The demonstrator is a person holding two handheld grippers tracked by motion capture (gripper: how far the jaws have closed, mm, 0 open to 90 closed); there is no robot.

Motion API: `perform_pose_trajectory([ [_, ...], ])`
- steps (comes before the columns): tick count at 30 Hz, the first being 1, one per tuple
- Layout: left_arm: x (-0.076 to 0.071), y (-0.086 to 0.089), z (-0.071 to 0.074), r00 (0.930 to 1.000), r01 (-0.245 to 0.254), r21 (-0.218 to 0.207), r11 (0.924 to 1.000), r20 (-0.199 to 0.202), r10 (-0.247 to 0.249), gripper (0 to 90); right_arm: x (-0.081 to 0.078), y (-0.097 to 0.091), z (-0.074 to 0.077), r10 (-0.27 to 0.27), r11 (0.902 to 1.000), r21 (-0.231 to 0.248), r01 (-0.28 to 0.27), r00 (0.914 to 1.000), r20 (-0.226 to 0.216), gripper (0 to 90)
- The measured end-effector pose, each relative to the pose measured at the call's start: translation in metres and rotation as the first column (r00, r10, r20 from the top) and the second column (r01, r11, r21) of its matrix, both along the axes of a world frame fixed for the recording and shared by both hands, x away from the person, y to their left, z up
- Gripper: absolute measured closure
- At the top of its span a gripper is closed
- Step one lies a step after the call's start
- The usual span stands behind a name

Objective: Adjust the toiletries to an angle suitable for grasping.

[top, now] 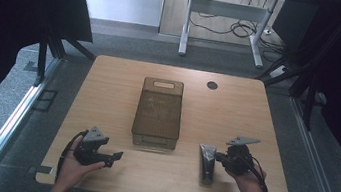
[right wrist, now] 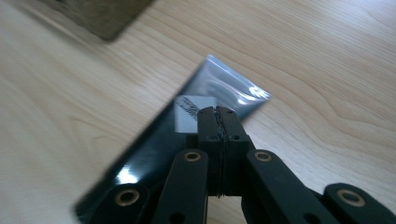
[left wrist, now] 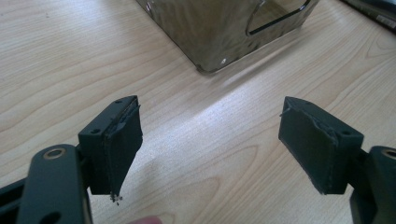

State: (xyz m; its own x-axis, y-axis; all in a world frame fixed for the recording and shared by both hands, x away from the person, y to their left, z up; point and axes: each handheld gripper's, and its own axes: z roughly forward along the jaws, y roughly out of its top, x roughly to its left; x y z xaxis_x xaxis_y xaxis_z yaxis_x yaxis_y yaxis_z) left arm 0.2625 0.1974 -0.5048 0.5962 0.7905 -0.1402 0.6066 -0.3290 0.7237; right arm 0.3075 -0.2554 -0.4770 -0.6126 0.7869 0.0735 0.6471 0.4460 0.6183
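Wooden table (top: 236, 115): bin (top: 158, 112) empty, pouch (top: 206, 162) outside; right gripper (right wrist: 219, 122) jaws together above pouch, left gripper (left wrist: 210, 144) apart, idle.

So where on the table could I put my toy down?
Bare wood lies left and right of the brown bin and behind it, up to the dark hole. The near edge is crowded: both grippers and the shiny pouch.

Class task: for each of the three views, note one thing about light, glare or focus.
High view: dim, with dark corners around the pale wooden table. Left gripper view: a bright streak of light lies on the wood below the smoky translucent plastic bin. Right gripper view: glare on the shiny dark flat pouch; its near end is blurred.
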Motion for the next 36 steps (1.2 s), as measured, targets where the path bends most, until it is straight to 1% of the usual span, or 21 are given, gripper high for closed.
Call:
perform_pose_trajectory([
  [1,0.001,0.001,-0.001,1.0,0.002,0.002,1.0,-0.004,-0.002,21.7,-0.001,0.003,0.004,0.01,0.9999,-0.009,-0.01,0.9999,-0.012,89.6],
  [2,0.001,0.001,-0.001,1.0,0.002,0.002,1.0,-0.004,-0.002,21.7,-0.001,0.003,0.004,0.01,0.9999,-0.009,-0.01,0.9999,-0.012,89.6],
  [3,0.001,0.002,-0.001,1.0,0.002,0.003,1.0,-0.008,-0.002,21.7,-0.003,0.01,0.01,0.042,0.9985,-0.033,-0.043,0.9988,-0.023,89.6],
  [4,0.001,0.0,-0.002,1.0,0.0,0.001,1.0,-0.009,0.0,21.7,-0.004,0.014,0.011,0.05,0.998,-0.037,-0.052,0.9982,-0.033,89.6],
  [5,0.0,-0.004,-0.002,0.9998,0.018,0.006,0.9998,-0.006,-0.018,21.7,-0.006,0.019,0.012,0.063,0.9968,-0.046,-0.066,0.9968,-0.049,89.5],
  [8,-0.001,-0.01,-0.002,0.9993,0.038,0.005,0.9993,-0.004,-0.038,21.6,-0.011,0.032,0.011,0.11,0.9904,-0.075,-0.116,0.9908,-0.079,89.6],
  [12,-0.003,-0.011,-0.001,0.9993,0.037,0.001,0.9993,-0.006,-0.037,21.6,-0.014,0.043,0.013,0.147,0.983,-0.094,-0.157,0.9829,-0.111,89.7],
  [14,-0.004,-0.011,-0.001,0.9993,0.036,-0.003,0.9994,-0.006,-0.036,21.6,-0.015,0.045,0.014,0.152,0.9815,-0.099,-0.164,0.9814,-0.117,89.7],
  [15,-0.005,-0.01,0.0,0.9995,0.03,-0.007,0.9995,-0.005,-0.03,21.6,-0.016,0.048,0.014,0.166,0.979,-0.097,-0.179,0.9774,-0.131,89.7],
  [16,-0.005,-0.009,0.0,0.9995,0.032,-0.002,0.9995,-0.002,-0.032,21.6,-0.017,0.05,0.013,0.177,0.9767,-0.096,-0.192,0.974,-0.141,89.7],
  [17,-0.006,-0.009,0.0,0.9996,0.029,-0.005,0.9996,-0.002,-0.029,21.6,-0.017,0.051,0.012,0.183,0.975,-0.1,-0.198,0.9721,-0.147,89.7],
  [18,-0.006,-0.009,0.0,0.9996,0.029,-0.005,0.9996,-0.002,-0.029,21.6,-0.017,0.051,0.012,0.183,0.975,-0.1,-0.198,0.9721,-0.147,89.7],
  [19,-0.007,-0.008,0.001,0.9998,0.022,-0.003,0.9998,-0.003,-0.022,21.6,-0.017,0.053,0.009,0.192,0.9718,-0.106,-0.211,0.9676,-0.164,89.7],
  [21,-0.008,-0.008,0.001,0.9998,0.02,-0.001,0.9998,-0.005,-0.02,21.6,-0.016,0.055,0.005,0.199,0.9686,-0.115,-0.221,0.9637,-0.179,89.7],
  [22,-0.008,-0.007,0.001,0.9997,0.025,0.008,0.9996,-0.003,-0.025,21.6,-0.016,0.055,0.005,0.199,0.9686,-0.115,-0.221,0.9637,-0.179,89.7],
  [23,-0.008,-0.007,0.001,0.9998,0.021,0.005,0.9998,-0.003,-0.021,21.6,-0.016,0.057,0.001,0.204,0.9644,-0.13,-0.23,0.9606,-0.189,89.7],
  [25,-0.009,-0.007,0.0,0.9998,0.018,0.013,0.9998,-0.006,-0.018,21.6,-0.015,0.06,-0.001,0.21,0.9629,-0.128,-0.237,0.9579,-0.196,89.7],
  [30,-0.008,-0.007,-0.003,0.9999,0.003,0.014,0.9999,-0.014,-0.003,21.6,-0.015,0.066,-0.008,0.221,0.9574,-0.14,-0.253,0.9529,-0.207,89.7],
  [34,-0.008,-0.007,-0.004,0.9999,-0.004,0.016,0.9999,-0.012,0.004,21.7,-0.014,0.067,-0.011,0.22,0.957,-0.142,-0.253,0.9519,-0.213,89.7],
  [35,-0.008,-0.008,-0.004,0.9999,-0.006,0.017,0.9998,-0.01,0.006,21.8,-0.015,0.067,-0.012,0.227,0.9535,-0.148,-0.263,0.9487,-0.22,89.8],
  [36,-0.008,-0.008,-0.004,1.0,-0.001,0.017,0.9998,-0.009,0.001,21.8,-0.015,0.066,-0.013,0.221,0.9547,-0.15,-0.257,0.95,-0.22,89.8],
])
